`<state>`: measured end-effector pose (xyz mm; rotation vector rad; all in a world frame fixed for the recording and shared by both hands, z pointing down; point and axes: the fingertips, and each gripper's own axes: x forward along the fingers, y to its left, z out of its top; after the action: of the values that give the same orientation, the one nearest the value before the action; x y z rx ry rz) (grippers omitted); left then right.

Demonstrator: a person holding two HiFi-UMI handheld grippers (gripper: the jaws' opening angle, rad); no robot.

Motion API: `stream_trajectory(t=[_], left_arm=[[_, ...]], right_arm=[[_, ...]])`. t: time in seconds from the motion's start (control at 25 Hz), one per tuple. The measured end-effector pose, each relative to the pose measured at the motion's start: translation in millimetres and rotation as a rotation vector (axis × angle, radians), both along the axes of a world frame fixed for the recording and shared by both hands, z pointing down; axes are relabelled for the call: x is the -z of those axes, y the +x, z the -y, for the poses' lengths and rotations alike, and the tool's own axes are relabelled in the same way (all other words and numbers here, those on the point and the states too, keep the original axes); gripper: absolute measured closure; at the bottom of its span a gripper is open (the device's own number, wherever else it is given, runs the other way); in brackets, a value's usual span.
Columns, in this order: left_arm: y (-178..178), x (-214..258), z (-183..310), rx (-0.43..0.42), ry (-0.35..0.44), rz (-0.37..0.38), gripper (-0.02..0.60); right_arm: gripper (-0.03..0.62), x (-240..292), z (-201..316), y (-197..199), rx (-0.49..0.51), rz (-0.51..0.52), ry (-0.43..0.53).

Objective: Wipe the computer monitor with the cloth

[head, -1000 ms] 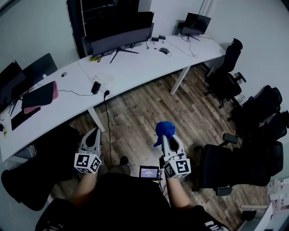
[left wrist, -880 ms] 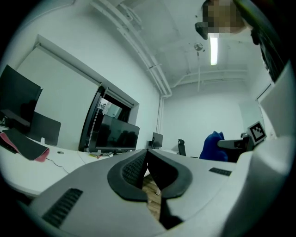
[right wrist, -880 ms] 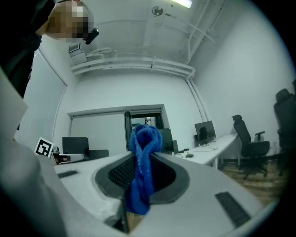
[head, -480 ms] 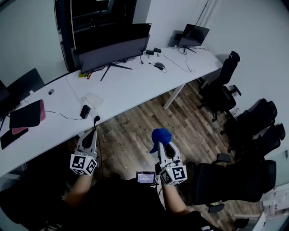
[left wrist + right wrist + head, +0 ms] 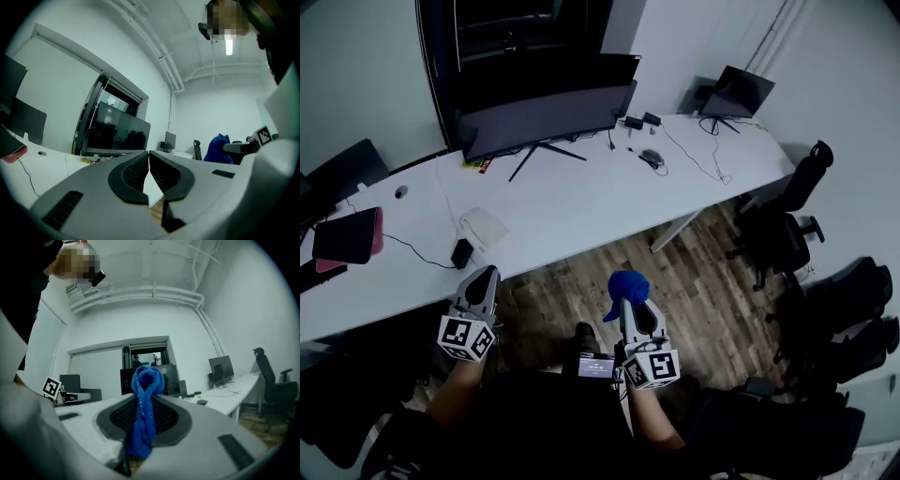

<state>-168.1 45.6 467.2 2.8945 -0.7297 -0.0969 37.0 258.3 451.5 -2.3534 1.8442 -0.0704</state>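
Closer to the table (image 5: pixel 581 202) than a second ago. At the left gripper (image 5: pixel 486 277), jaws pressed together, empty. Ahead of both jaws, well apart, the monitor (image 5: pixel 546 120). At the right gripper (image 5: pixel 632 304), jaws clamped on the blue cloth (image 5: pixel 627 284).

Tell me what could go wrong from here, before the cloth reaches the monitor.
1. The cloth sits bunched in a narrow loop in the right claw, so the hard claw tips might scrape the monitor.
2. The monitor stands on thin splayed legs far back on the desk; a firm push could rock it.
3. The mouse to its right could get knocked by a reaching arm.
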Motion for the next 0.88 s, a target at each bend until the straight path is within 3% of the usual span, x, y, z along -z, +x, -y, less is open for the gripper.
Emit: stream_trajectory(t=[0.44, 0.88], left_arm=[[99.3, 31.0, 42.9, 0.254, -0.013, -0.016, 0.586], [111.0, 61.2, 81.3, 0.417, 0.026, 0.046, 0.586]], right_arm=[[0.52, 15.0, 99.0, 141.9, 0.267, 0.012, 0.006], [0.52, 47.2, 179.1, 199.0, 0.417, -0.075, 0.062]])
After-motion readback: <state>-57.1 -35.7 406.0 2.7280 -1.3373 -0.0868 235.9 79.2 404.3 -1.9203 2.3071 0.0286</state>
